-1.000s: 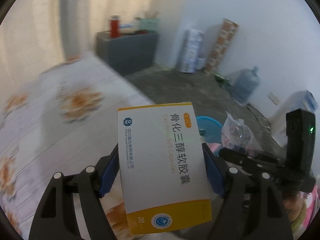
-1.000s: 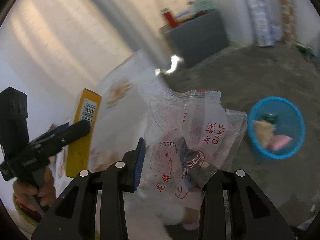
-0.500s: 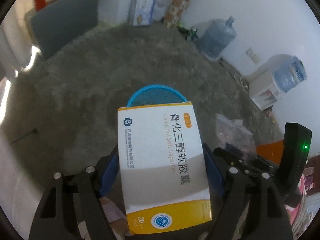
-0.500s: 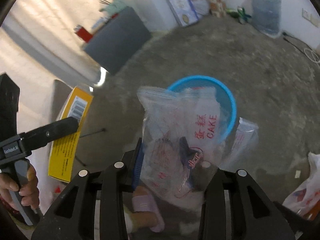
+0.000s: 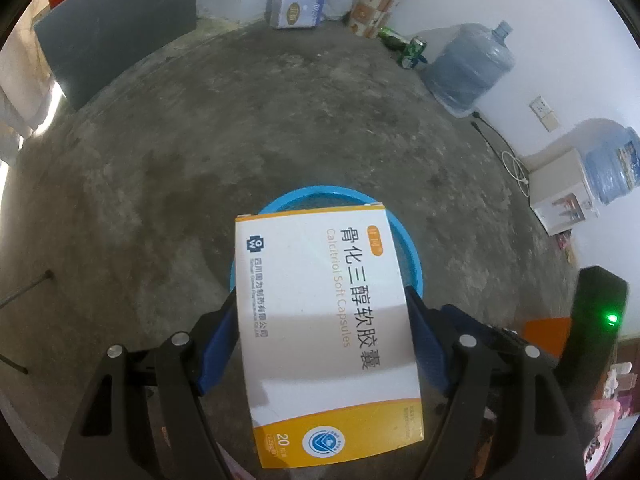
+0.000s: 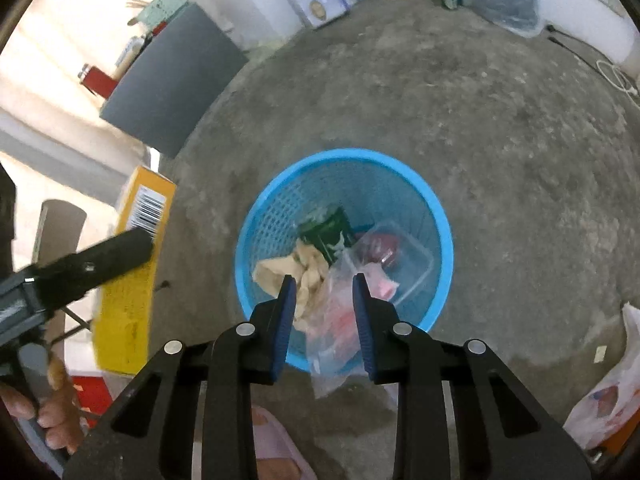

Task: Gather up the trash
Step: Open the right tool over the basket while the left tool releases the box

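The grey concrete floor fills most of both views, and it matters here mainly as the ground on which the blue basket stands upright, mouth open to whatever is let go from above. In the right wrist view the basket sits just past centre towards 12 o'clock from the fingers, already holding a green carton, a crumpled beige paper and a clear plastic tray; it is set low so that trash need only be released over it. The medicine box, white with orange bands, is clamped flat across its width in the left gripper, label up, and it covers the near half of the basket rim in the left wrist view, which suggests it is being carried over the mouth for dropping; in the right wrist view the same box shows at 9 o'clock, beside the basket rather than over it, so I judge it not yet lined up. The right gripper has its jaws parted with nothing pinched between them, and the clear cake wrapper lies loose below them, draped over the basket's near rim at 6 o'clock, part inside and part hanging outside, so it may slip to the floor.
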`<state>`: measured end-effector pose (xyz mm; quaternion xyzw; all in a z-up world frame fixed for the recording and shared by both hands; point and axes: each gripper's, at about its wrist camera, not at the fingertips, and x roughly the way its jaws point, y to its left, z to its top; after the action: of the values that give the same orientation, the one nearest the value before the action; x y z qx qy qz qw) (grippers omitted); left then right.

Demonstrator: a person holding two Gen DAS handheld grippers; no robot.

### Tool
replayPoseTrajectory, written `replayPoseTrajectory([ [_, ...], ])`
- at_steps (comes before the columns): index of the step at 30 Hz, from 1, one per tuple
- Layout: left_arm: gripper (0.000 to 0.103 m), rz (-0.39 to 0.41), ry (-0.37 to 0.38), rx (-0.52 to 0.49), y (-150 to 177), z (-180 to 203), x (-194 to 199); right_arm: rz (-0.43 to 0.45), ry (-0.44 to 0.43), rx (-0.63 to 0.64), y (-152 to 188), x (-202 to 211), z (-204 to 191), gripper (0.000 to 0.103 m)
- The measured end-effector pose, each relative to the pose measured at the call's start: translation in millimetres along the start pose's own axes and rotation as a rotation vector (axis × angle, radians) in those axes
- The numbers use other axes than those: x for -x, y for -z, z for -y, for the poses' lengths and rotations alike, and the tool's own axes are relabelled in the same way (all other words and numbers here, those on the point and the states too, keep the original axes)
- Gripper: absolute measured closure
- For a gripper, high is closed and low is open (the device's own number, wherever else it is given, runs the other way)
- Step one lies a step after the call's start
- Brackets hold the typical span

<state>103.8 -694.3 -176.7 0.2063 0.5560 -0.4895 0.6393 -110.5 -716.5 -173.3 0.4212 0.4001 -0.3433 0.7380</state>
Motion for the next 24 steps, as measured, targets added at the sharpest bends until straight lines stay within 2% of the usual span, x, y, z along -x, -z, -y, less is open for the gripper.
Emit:
replayPoseTrajectory([
  [2, 0.027, -0.001, 0.002, -0.016, -1.5, -1.0, -4.5, 0.013, -0.009, 0.005, 2.3, 4.3, 1.4, 0.073],
  [6, 0.013, 0.021, 0.024, -0.023, -1.5, -2.4, -5.9, 0.035, -0.01, 0.014, 8.5, 9.7, 9.7, 0.071],
  [12, 0.01, 0.013, 0.069, 0.032, 2.3, -2.9, 9.0, 0.052, -0.034, -0.043, 27.7, 26.8, 26.7, 0.07],
  [18, 0.01, 0.082, 0.136, 0.034, 16.4, 0.1, 68.4, 0.082, -0.068, -0.051, 56.4, 59.2, 22.3, 0.067],
  [21, 0.01, 0.138, 0.182, 0.012, 38.5, 1.3, 115.2, 0.11, -0.101, -0.048, 70.4, 82.1, 15.1, 0.062],
  [24, 0.01, 0.239, 0.18, -0.017, 75.0, 0.2, 168.5, 0.133, -0.121, -0.01, 82.9, 103.6, -0.8, 0.054],
])
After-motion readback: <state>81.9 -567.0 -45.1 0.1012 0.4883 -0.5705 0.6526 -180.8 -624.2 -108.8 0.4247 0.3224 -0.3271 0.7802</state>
